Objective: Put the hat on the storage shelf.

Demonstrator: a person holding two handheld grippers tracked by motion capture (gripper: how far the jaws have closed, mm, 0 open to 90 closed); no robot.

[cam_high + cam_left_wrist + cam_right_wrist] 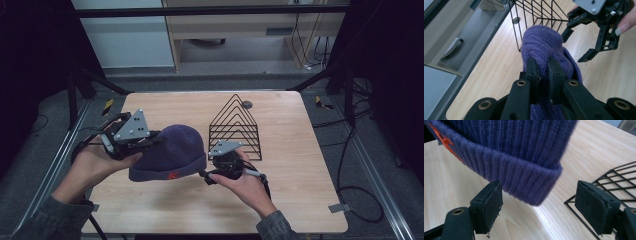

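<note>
Two grippers are sharing the beanie (172, 150): left gripper (543, 72) is pinching its crown aloft while right gripper (541, 212), fingers wide and empty, is approaching the cuff.

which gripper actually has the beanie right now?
The left gripper: it is shut on the purple beanie, knit pinched between its pads. The right gripper stands open just below the cuff, pads clear.
</note>
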